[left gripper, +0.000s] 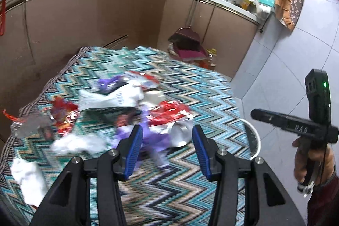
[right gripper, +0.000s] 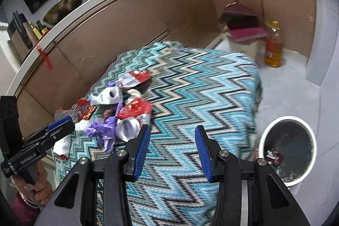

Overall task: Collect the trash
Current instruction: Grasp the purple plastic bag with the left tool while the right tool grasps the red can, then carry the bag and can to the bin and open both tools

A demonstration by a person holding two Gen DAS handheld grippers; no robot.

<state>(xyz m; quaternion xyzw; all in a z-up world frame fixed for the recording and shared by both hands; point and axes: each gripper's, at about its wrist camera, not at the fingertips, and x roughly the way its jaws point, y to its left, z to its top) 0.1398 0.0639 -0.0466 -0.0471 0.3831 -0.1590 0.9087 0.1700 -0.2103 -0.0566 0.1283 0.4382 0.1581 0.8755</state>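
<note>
Left wrist view first, largest risk first: soft zigzag-woven blue, teal and cream cloth over the surface (left gripper: 190, 86), loose and ribbed, likely to snag under a low-swept pad and drag the whole litter pile along. Next, round white-rimmed dark-lined waste bin on the floor (right gripper: 262, 141), standing just beside the cloth's right edge, already holding a few scraps; sitting lower than the surface, so light pieces let go early could flutter wide onto the pale floor tiles (right gripper: 296, 82).

Then the trash itself, heaped left of centre on the cloth: flat white printed paper packet (left gripper: 110, 99), stiff enough to slide rather than lift; glossy red foil wrappers (left gripper: 169, 111), crinkled and slippery; thin crumpled purple plastic film (left gripper: 152, 137), limp and apt to trail or pull neighbours; dented silvery can on its side (right gripper: 129, 126), curved and prone to roll off or squirt from flat pads; soft white tissue wads (left gripper: 76, 143), tearable.

Left gripper (left gripper: 167, 147) about half open, ribbed blue pads empty, above the purple film and can. Right gripper (right gripper: 172, 150) likewise parted and empty, above bare cloth. Blurred frames, so a misjudged grab probable.
</note>
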